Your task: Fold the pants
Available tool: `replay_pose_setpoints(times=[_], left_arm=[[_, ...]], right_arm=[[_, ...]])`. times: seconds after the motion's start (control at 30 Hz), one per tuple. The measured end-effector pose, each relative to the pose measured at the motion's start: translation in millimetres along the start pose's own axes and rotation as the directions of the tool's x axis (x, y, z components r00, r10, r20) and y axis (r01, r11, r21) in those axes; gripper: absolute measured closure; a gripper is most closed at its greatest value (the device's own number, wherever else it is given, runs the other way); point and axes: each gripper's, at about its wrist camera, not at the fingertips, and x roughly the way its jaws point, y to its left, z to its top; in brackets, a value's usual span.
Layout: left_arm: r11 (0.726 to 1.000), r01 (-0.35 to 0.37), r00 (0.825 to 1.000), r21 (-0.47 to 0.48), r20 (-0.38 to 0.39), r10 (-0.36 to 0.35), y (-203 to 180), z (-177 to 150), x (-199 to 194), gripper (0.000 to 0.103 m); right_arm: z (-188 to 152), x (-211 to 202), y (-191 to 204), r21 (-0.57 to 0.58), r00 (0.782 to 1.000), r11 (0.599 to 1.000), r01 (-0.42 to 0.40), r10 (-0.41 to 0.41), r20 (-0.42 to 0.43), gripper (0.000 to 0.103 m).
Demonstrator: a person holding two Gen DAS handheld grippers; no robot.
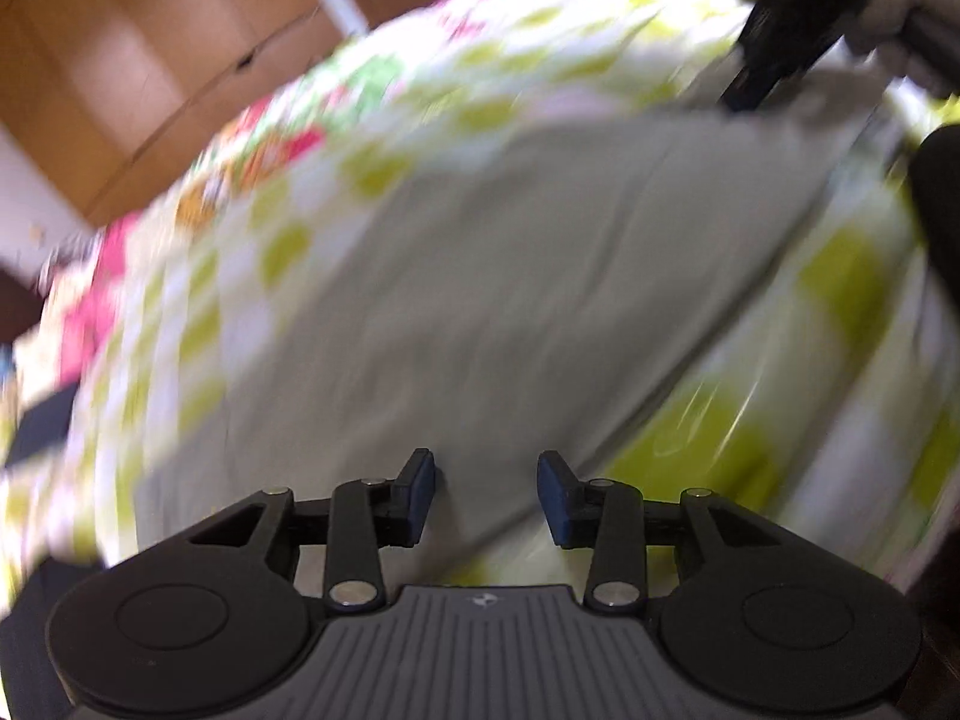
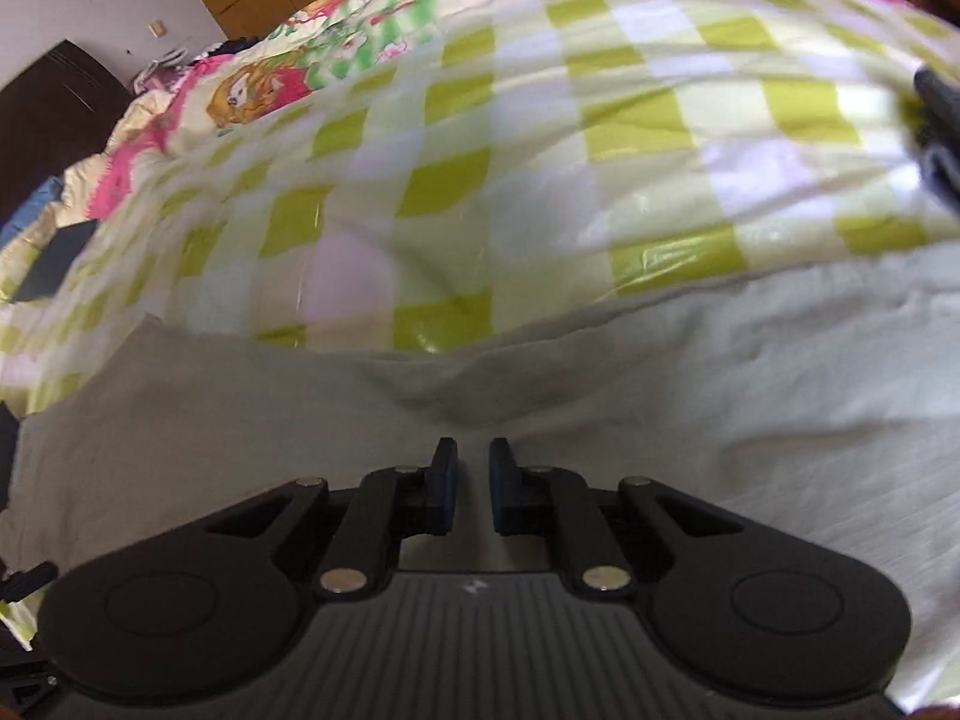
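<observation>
Pants [image 1: 480,276] lay flat, pale grey, on the bed under both tools. Left tool [image 1: 486,495] was spread wide, holding nothing, above one edge of the cloth. Right tool [image 2: 473,489] had a narrow gap, nothing pinched, over the fabric. Around: checkered green-white bedcover [image 2: 540,138], wooden wardrobe [image 1: 138,60] beyond; left view was blurred.

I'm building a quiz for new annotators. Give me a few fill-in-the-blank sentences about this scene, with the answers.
1. The pants lying on the cover are ____ in colour.
2. The checked cover has white and ____ squares.
3. The left gripper has its jaws ____, with nothing between them.
4. The cabinet behind the bed is made of ____.

Missing words: grey; green; open; wood
</observation>
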Motion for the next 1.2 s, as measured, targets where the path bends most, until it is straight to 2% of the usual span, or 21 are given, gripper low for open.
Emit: replay_pose_setpoints(times=[0.07, 0.17, 0.23, 0.3, 0.4, 0.47, 0.53, 0.6, 0.67, 0.73, 0.87, 0.93, 1.03, 1.1, 1.13, 1.2], left_arm=[[0.999, -0.008, 1.000, -0.046, -0.013, 0.007, 11.5, -15.8, -5.6, 0.050], [0.989, -0.019, 0.999, -0.149, 0.024, 0.023, 34.8, -23.7, -16.6, 0.051], [0.978, -0.058, 0.995, -0.200, 0.073, 0.074, 51.9, -22.6, -19.3, 0.050], [0.966, -0.116, 0.986, -0.230, 0.091, 0.140, 68.2, -21.6, -11.4, 0.049], [0.949, -0.159, 0.982, -0.273, 0.055, 0.181, 94.5, -30.2, 10.5, 0.049], [0.947, -0.152, 0.986, -0.284, 0.028, 0.167, 105.1, -40.0, 22.5, 0.049], [0.948, -0.137, 0.988, -0.288, 0.032, 0.153, 112.0, -49.0, 28.3, 0.046], [0.948, -0.163, 0.984, -0.275, 0.027, 0.177, 117.5, -55.3, 31.1, 0.045], [0.950, -0.178, 0.982, -0.255, 0.023, 0.190, 126.8, -57.4, 37.5, 0.044], [0.950, -0.204, 0.976, -0.238, 0.019, 0.215, 137.3, -61.4, 44.2, 0.037], [0.933, -0.296, 0.954, -0.203, -0.021, 0.298, 165.8, -68.9, 59.3, 0.035], [0.927, -0.304, 0.952, -0.221, -0.052, 0.300, 180.7, -73.2, 61.8, 0.035], [0.909, -0.355, 0.935, -0.218, -0.071, 0.347, 181.4, -74.2, 52.6, 0.036], [0.910, -0.367, 0.930, -0.192, -0.065, 0.362, 170.2, -73.7, 44.2, 0.036], [0.916, -0.354, 0.935, -0.190, -0.058, 0.349, 162.6, -72.0, 39.3, 0.036], [0.928, -0.326, 0.945, -0.182, -0.042, 0.324, 148.6, -67.3, 32.2, 0.036]], right_arm=[[4.6, -16.2, 29.9, -0.118, 0.998, 0.993, 0.027, -0.020, 0.057, 0.082], [12.9, -17.5, 91.3, -0.251, 0.993, 0.965, -0.071, 0.092, 0.071, 0.082], [19.3, 1.0, 139.2, -0.328, 0.978, 0.925, -0.192, 0.208, 0.014, 0.080], [24.4, 29.8, 188.9, -0.407, 0.966, 0.880, -0.245, 0.258, -0.026, 0.080], [28.4, 69.4, 250.1, -0.500, 0.953, 0.813, -0.299, 0.282, -0.111, 0.077], [21.3, 87.5, 283.8, -0.553, 0.924, 0.740, -0.382, 0.326, -0.201, 0.078], [7.9, 108.7, 312.1, -0.602, 0.905, 0.676, -0.426, 0.319, -0.282, 0.079], [-6.6, 129.2, 331.6, -0.643, 0.911, 0.646, -0.411, 0.278, -0.304, 0.079], [-5.9, 145.0, 349.3, -0.652, 0.915, 0.642, -0.403, 0.278, -0.291, 0.081], [1.5, 155.1, 364.7, -0.635, 0.917, 0.662, -0.398, 0.284, -0.279, 0.082], [12.5, 175.6, 392.9, -0.610, 0.915, 0.682, -0.404, 0.312, -0.257, 0.084], [15.8, 170.3, 395.0, -0.573, 0.913, 0.711, -0.407, 0.327, -0.243, 0.080], [15.4, 135.1, 371.5, -0.514, 0.908, 0.752, -0.413, 0.385, -0.167, 0.079], [10.1, 109.5, 334.6, -0.457, 0.910, 0.791, -0.406, 0.395, -0.125, 0.077], [7.2, 99.6, 310.6, -0.420, 0.917, 0.818, -0.393, 0.384, -0.110, 0.077], [3.1, 81.9, 254.5, -0.325, 0.948, 0.892, -0.315, 0.310, -0.069, 0.077]])
